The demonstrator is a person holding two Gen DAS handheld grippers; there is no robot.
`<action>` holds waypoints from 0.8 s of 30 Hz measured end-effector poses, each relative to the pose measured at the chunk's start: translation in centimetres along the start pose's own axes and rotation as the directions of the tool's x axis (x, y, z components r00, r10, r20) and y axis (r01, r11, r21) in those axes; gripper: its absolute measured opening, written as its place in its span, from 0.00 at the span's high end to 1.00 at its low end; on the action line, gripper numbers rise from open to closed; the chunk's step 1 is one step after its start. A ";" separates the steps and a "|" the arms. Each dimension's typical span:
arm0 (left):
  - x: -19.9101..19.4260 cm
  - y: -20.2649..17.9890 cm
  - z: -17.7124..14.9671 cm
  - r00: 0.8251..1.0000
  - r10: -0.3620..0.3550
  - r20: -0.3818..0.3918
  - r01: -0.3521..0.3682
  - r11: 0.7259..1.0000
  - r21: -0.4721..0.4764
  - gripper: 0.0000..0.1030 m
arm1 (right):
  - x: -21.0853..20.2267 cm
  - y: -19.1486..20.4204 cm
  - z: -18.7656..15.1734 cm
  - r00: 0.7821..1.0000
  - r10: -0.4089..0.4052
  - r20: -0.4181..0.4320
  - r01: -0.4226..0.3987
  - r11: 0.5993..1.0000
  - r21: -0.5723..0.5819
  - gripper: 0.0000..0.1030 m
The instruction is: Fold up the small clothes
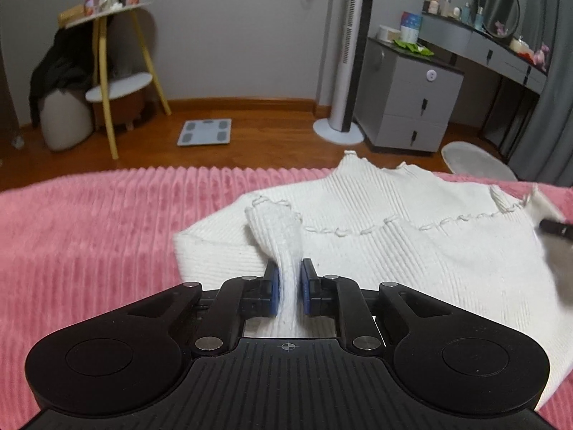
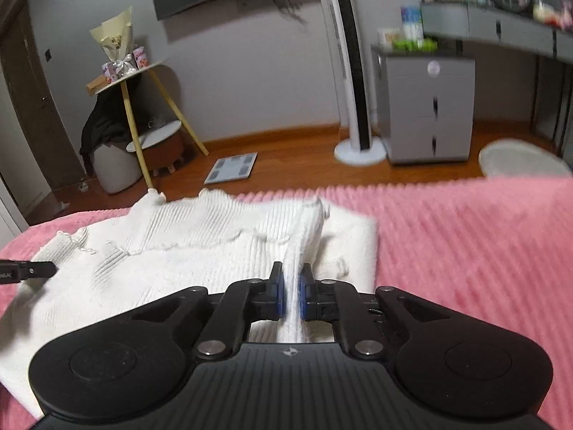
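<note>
A white ribbed knit top point(image 1: 412, 251) lies on a pink ribbed blanket point(image 1: 89, 251). My left gripper point(image 1: 289, 279) is shut on a bunched fold of the top's left side, lifted a little off the rest. In the right wrist view the same top point(image 2: 161, 268) spreads to the left, and my right gripper point(image 2: 290, 283) is shut on a raised fold at its right side. The tip of the other gripper shows at the edge of each view, the right one in the left wrist view point(image 1: 555, 229) and the left one in the right wrist view point(image 2: 28, 270).
The blanket point(image 2: 465, 268) covers the bed to its far edge. Beyond it, on a wooden floor, are a bathroom scale point(image 1: 205, 132), a tower fan point(image 1: 345, 53), a grey drawer unit point(image 1: 412, 93), a yellow-legged side table point(image 1: 107, 53) and a round rug point(image 2: 519, 159).
</note>
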State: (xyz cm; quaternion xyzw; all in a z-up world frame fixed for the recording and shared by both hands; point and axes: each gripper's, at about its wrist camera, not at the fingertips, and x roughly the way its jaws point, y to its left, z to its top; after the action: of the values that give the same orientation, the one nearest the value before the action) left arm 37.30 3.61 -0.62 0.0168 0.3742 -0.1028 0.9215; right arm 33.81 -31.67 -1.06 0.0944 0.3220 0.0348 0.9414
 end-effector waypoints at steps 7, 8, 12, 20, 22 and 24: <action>-2.0 -0.9 1.9 0.995 0.038 0.092 -0.045 0.996 0.076 0.86 | -1.5 0.8 1.8 0.991 -0.045 0.128 0.052 0.997 -0.055 0.93; -2.0 -0.9 2.2 0.993 0.051 0.105 -0.059 0.995 0.083 0.86 | -1.4 1.1 2.0 0.988 -0.059 0.142 0.070 0.995 -0.073 0.93; -1.7 -0.7 3.5 0.985 0.102 0.137 -0.113 0.991 0.073 0.86 | -0.8 2.4 3.0 0.973 -0.123 0.195 0.149 0.981 -0.126 0.93; 1.3 -0.9 5.1 0.961 0.223 0.162 -0.230 0.973 0.026 0.86 | 2.6 3.6 4.2 0.936 -0.242 0.258 0.291 0.940 -0.176 0.93; 2.4 -1.0 5.2 0.951 0.270 0.150 -0.276 0.961 0.018 0.80 | 3.6 3.7 4.1 0.931 -0.261 0.255 0.311 0.933 -0.179 0.93; 2.7 -0.9 4.8 0.944 0.303 0.134 -0.307 0.952 0.012 0.71 | 4.4 3.9 4.0 0.913 -0.322 0.251 0.371 0.911 -0.181 0.78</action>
State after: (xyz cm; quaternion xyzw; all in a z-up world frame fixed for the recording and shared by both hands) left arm 42.28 1.78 1.00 0.0829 0.3044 0.0341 0.9483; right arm 39.71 -27.93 0.13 -0.0685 0.2237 -0.1080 0.9662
